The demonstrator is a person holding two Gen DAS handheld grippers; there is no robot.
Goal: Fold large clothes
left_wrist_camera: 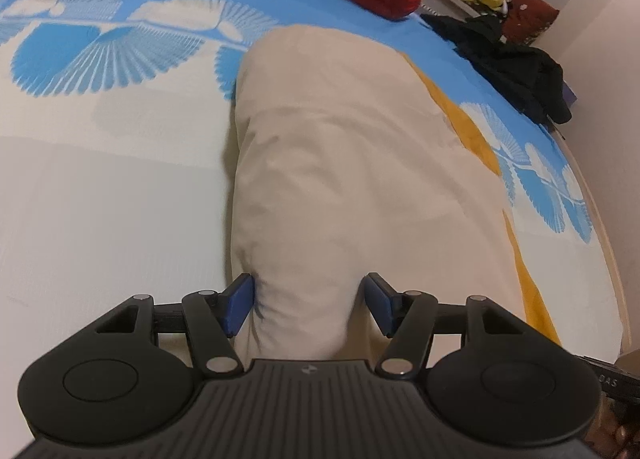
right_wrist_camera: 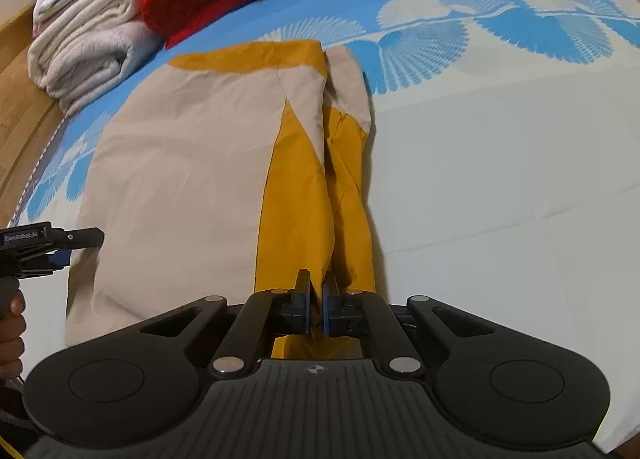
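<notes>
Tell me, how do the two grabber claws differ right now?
The left gripper stands open, its blue pads either side of a beige fold of the garment; the right gripper is shut on the mustard-yellow part. The left works the beige edge, the right the bunched yellow edge. Both are black with blue pads, angled down at the bed.

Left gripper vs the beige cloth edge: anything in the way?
Nothing visible. The left gripper is open with the beige cloth fold already between its fingers, pads not clearly pressing. The right gripper is shut on the yellow part.
</notes>
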